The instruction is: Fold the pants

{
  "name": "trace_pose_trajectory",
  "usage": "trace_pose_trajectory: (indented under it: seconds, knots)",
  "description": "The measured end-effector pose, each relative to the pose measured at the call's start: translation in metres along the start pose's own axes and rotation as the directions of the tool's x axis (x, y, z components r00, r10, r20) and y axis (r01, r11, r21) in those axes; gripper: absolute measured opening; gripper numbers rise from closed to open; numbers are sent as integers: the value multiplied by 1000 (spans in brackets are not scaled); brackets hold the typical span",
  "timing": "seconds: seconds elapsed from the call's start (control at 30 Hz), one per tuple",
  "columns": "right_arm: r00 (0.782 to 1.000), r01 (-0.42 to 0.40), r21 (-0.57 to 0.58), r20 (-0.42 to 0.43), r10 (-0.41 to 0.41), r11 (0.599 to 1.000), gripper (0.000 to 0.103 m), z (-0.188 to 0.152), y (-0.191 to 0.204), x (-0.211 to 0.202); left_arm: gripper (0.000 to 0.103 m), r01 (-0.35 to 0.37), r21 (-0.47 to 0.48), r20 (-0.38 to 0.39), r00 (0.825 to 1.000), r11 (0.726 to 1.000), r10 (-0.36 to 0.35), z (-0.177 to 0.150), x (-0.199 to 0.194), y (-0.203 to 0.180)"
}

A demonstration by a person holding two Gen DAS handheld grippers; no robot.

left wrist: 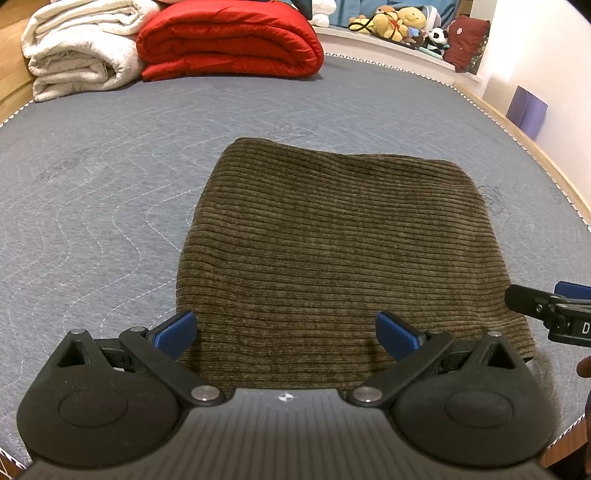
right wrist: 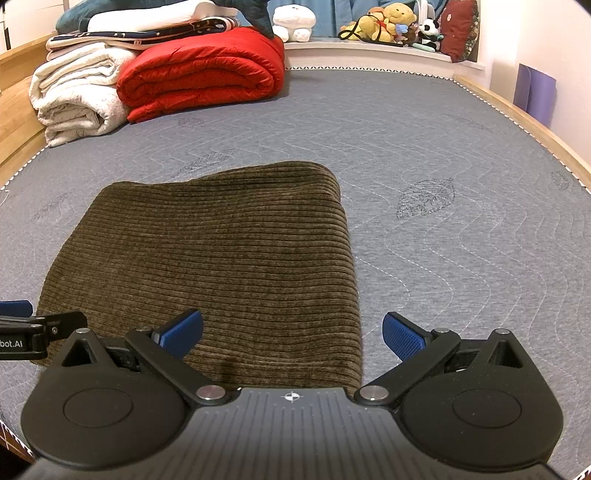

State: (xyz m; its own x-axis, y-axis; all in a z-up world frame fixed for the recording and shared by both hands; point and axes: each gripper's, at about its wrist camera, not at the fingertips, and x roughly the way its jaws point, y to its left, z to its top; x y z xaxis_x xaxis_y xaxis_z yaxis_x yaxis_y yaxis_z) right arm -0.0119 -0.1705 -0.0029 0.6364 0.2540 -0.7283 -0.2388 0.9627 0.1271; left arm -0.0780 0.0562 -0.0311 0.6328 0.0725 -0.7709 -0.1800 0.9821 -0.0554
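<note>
Nearest the left wrist camera, the left gripper [left wrist: 286, 334] is seen with its blue pads [left wrist: 176, 332] spread wide and nothing held between them; the near hem of the pants [left wrist: 332, 251] lies under and just beyond the tips. The brown ribbed pants are laid as a folded rectangle on the grey quilted mattress [left wrist: 92, 192], running from 6 o'clock towards 12 o'clock and sitting slightly right of centre. At 3 o'clock the tip of the right gripper [left wrist: 546, 306] is seen beside the garment's right edge. A red quilt [left wrist: 229, 44] and a white blanket [left wrist: 74, 55] are stacked at 11 o'clock, well apart from the pants, and soft toys [left wrist: 402, 26] sit on a ledge at 1 o'clock.

From the right wrist camera, the right gripper [right wrist: 291, 334] is likewise shown spread, gripping nothing, its left pad over the cloth and its right pad over bare mattress [right wrist: 461, 240]. The pants [right wrist: 214, 258] fill the area from 6 to 10 o'clock, and the left gripper [right wrist: 22, 325] enters at 9 o'clock.

The fold is judged largely made. Should another fold be attempted, only the top layer might be pinched, since the stacked edges sit close together; the layers beneath would then be dragged askew and the rectangle spoiled. The plush fabric might also slip from a shallow grip.
</note>
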Motion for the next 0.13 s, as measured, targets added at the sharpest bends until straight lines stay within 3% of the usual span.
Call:
trace_pose_trajectory:
  seconds: [0.13]
  knots:
    - [1000, -1, 2, 2, 1, 1000, 102, 1, 2, -1, 103, 0, 3, 1, 1000, 1000, 0, -1, 0, 0]
